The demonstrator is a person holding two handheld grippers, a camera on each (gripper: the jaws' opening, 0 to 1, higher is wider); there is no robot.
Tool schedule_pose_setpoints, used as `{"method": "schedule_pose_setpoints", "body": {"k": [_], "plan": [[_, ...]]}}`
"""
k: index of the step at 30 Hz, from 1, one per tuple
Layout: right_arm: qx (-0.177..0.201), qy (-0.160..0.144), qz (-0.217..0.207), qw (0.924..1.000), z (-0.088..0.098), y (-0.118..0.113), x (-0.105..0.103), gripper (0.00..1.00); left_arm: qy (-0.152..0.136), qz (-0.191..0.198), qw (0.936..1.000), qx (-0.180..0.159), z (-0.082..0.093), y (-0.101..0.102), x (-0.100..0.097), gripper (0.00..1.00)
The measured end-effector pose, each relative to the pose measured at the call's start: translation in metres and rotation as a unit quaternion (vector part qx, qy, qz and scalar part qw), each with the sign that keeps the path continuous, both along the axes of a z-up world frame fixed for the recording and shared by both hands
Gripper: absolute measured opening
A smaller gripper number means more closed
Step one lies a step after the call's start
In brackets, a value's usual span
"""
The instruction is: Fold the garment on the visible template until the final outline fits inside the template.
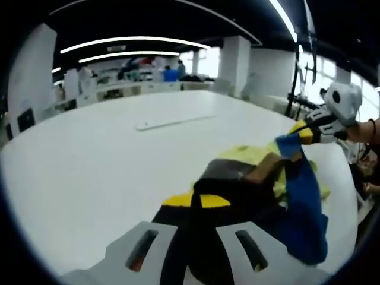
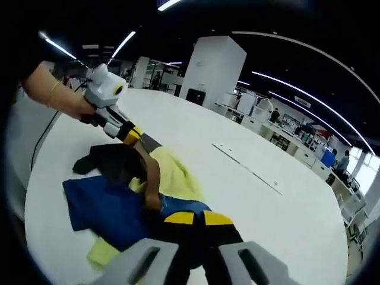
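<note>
A garment of blue, pale yellow, black and brown panels lies bunched on the white table [image 1: 89, 172], partly lifted. In the left gripper view my left gripper [image 1: 196, 199] is shut on the garment's [image 1: 249, 178] black part. The right gripper [image 1: 304, 134] comes in from the right, shut on a blue corner held up off the table. In the right gripper view my right gripper [image 2: 199, 218] is shut on the blue and black cloth [image 2: 113, 208]. The left gripper [image 2: 133, 135], held by a hand, pinches a brown and black strip pulled up from the heap.
A long thin white strip [image 1: 172, 123] [image 2: 246, 166] lies flat on the table beyond the garment. Desks, pillars and people stand at the back of the room. The table's rounded edge [image 2: 35, 178] runs close to the garment on the person's side.
</note>
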State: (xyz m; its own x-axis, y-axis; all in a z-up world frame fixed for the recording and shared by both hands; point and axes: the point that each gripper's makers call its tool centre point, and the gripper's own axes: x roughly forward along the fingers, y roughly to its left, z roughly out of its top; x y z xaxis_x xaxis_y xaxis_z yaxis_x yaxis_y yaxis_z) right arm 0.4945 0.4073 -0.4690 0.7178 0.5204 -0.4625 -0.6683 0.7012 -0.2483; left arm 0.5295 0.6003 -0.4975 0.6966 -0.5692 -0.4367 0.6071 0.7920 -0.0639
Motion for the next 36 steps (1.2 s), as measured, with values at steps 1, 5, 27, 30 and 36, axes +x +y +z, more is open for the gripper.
{"method": "schedule_pose_setpoints", "body": {"k": [1,5,27,30,36], "plan": [[0.007,0.001,-0.003,1.0000,0.002,0.000,0.000,0.00,-0.003,0.000,1.0000,-0.001,0.003,0.000,0.000,0.00],[0.035,0.001,-0.011,0.9993,0.016,-0.003,0.003,0.00,-0.015,0.002,0.9998,-0.008,0.017,0.004,-0.003,0.00],[0.269,0.071,-0.126,0.9523,0.060,-0.017,0.096,0.00,-0.084,0.071,0.9907,-0.081,0.094,0.005,0.057,0.00],[0.306,0.122,-0.170,0.9288,0.043,-0.020,0.114,0.00,-0.076,0.089,0.9899,-0.079,0.084,0.003,0.073,0.00],[0.294,0.159,-0.220,0.9163,0.009,-0.026,0.147,0.00,-0.059,0.123,0.9879,-0.074,0.057,0.007,0.105,0.00]]}}
